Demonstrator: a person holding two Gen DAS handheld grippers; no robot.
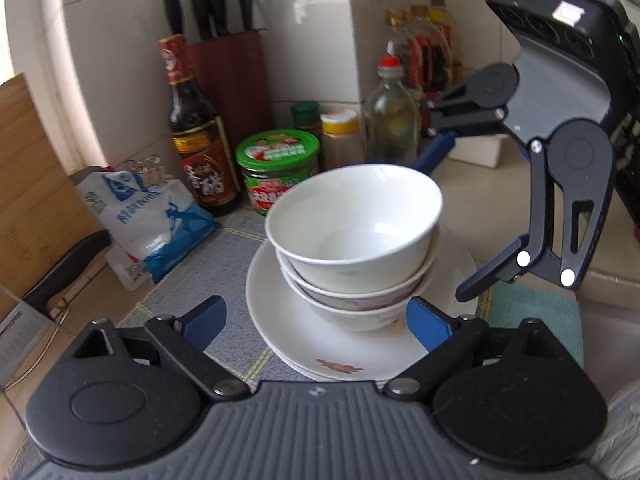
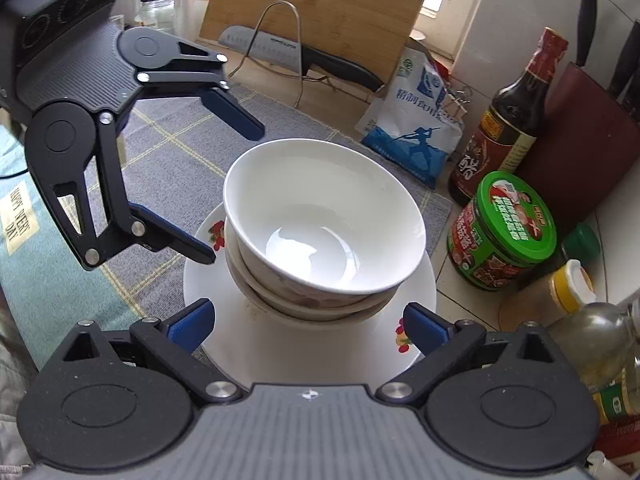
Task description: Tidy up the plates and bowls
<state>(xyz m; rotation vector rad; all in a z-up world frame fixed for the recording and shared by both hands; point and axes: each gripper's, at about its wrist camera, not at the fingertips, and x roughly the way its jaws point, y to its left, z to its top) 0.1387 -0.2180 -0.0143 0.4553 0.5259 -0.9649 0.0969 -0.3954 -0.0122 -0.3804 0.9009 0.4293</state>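
Right wrist view: stacked white ceramic bowls [image 2: 324, 236] sit on flower-printed white plates [image 2: 280, 344] on a grey checked mat [image 2: 168, 152]. Both the right gripper [image 2: 308, 320] and left gripper [image 2: 224, 184] gape wide, empty. Close beside the stack stand a green-lidded jar [image 2: 504, 232], dark sauce bottle [image 2: 508, 120] and blue-white salt bag [image 2: 412, 128].

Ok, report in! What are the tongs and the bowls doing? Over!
Left tongs open, empty. Right tongs open, empty. Bowls stacked, top one tilted, on the plates. Nothing in the way.
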